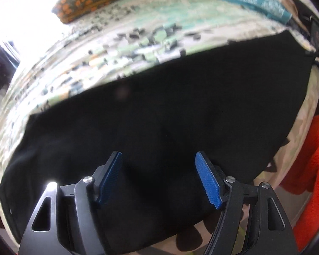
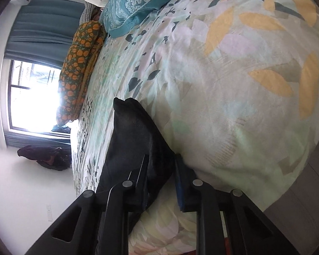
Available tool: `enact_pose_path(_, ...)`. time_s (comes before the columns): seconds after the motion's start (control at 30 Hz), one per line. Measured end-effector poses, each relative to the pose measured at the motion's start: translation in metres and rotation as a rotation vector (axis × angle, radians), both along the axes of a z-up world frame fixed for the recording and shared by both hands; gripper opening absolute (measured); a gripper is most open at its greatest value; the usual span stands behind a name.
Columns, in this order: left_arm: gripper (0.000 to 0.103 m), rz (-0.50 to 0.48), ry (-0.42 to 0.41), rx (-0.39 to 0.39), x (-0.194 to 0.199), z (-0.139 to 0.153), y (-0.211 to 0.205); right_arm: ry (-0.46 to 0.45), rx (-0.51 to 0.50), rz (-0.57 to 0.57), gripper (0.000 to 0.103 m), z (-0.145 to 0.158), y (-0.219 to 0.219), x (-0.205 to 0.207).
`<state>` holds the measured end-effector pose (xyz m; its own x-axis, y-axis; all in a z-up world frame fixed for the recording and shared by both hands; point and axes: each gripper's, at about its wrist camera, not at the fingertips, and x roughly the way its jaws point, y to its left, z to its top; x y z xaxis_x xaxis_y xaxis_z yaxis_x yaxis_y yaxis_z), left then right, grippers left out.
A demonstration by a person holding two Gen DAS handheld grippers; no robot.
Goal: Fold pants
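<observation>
Left wrist view looks down on the black pants [image 1: 159,116], spread flat across the bed and filling most of the picture from the lower left to the upper right, one narrow end reaching the bed's far corner; the left gripper [image 1: 158,178] hangs over the near part of the cloth with its blue pads [image 1: 207,180] standing wide apart and nothing pinched between them, whether the tips touch the fabric cannot be told. Right wrist view shows an end of the same pants [image 2: 136,140] raised off the cover in a dark peaked fold; the right gripper [image 2: 161,165] has its fingers drawn narrow around that fold, the cloth bunched between them and seemingly clamped, though the pad faces are mostly hidden by the fabric. Beneath lies the bedspread [image 2: 234,97], pale with green, yellow and dark leaf shapes; the picture from the left side is blurred across its pattern. At the head of the bed a teal patterned pillow [image 2: 136,4] rests beside an orange-spotted cushion [image 2: 78,70]; behind them hang teal curtains [image 2: 46,25] beside a bright window [image 2: 32,104]. An orange-red cloth [image 1: 310,159] shows at the right edge of the left view, off the side of the bed.
</observation>
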<state>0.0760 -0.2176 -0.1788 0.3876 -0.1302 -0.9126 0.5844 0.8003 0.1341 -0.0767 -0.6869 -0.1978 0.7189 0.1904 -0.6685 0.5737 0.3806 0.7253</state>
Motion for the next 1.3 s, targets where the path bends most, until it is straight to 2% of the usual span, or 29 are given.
enact_pose_path(0.03,0.075,0.024,-0.003,-0.042,0.004,0.002,0.004,-0.014,-0.013,0.003,0.019,0.007,0.003,0.000)
enact_pose_path(0.13,0.074,0.111,0.064,-0.137,0.017,0.019,0.024,-0.112,-0.044,0.035,0.018,0.042,0.021,0.002)
enact_pose_path(0.2,0.074,0.152,0.036,-0.188,0.021,0.035,0.042,-0.166,-0.086,0.094,0.018,0.073,0.045,0.011)
enact_pose_path(0.3,0.074,0.242,0.015,-0.262,0.027,0.056,0.085,-0.247,-0.107,0.204,0.017,0.111,0.101,0.034)
enact_pose_path(0.4,0.074,0.372,0.021,-0.326,0.031,0.062,0.138,-0.297,-0.094,0.320,0.017,0.126,0.182,0.061)
enact_pose_path(0.5,0.074,0.489,0.026,-0.358,0.028,0.055,0.188,-0.297,-0.127,0.441,0.018,0.120,0.279,0.092)
enact_pose_path(0.57,0.074,0.547,0.033,-0.375,0.025,0.045,0.214,-0.270,-0.102,0.502,0.018,0.098,0.343,0.113)
enact_pose_path(0.7,0.074,0.587,0.022,-0.391,0.013,0.037,0.245,-0.187,-0.149,0.649,0.018,0.050,0.465,0.146)
enact_pose_path(0.77,0.074,0.589,0.005,-0.391,0.011,0.039,0.254,-0.141,-0.213,0.771,0.027,0.035,0.514,0.153)
enact_pose_path(0.83,0.074,0.594,0.001,-0.421,0.011,0.043,0.263,-0.069,-0.292,0.895,0.054,0.029,0.546,0.151)
enact_pose_path(0.9,0.074,0.572,0.000,-0.456,0.009,0.048,0.261,-0.086,-0.342,0.946,0.060,0.041,0.549,0.136)
enact_pose_path(0.97,0.074,0.498,0.001,-0.473,0.004,0.053,0.244,-0.100,-0.426,0.931,0.066,0.061,0.534,0.119)
enact_pose_path(1.03,0.074,0.384,-0.008,-0.493,-0.005,0.062,0.216,-0.120,-0.529,0.862,0.074,0.080,0.505,0.097)
enact_pose_path(1.13,0.073,0.217,-0.003,-0.506,-0.015,0.071,0.169,-0.134,-0.625,0.721,0.076,0.095,0.466,0.064)
enact_pose_path(1.2,0.070,0.166,-0.007,-0.462,-0.017,0.068,0.143,-0.122,-0.655,0.642,0.076,0.094,0.445,0.050)
enact_pose_path(1.23,0.067,0.156,-0.004,-0.443,-0.016,0.065,0.133,-0.108,-0.638,0.608,0.076,0.091,0.435,0.047)
enact_pose_path(1.3,0.052,0.165,0.024,-0.402,-0.012,0.054,0.121,-0.099,-0.565,0.554,0.076,0.089,0.418,0.045)
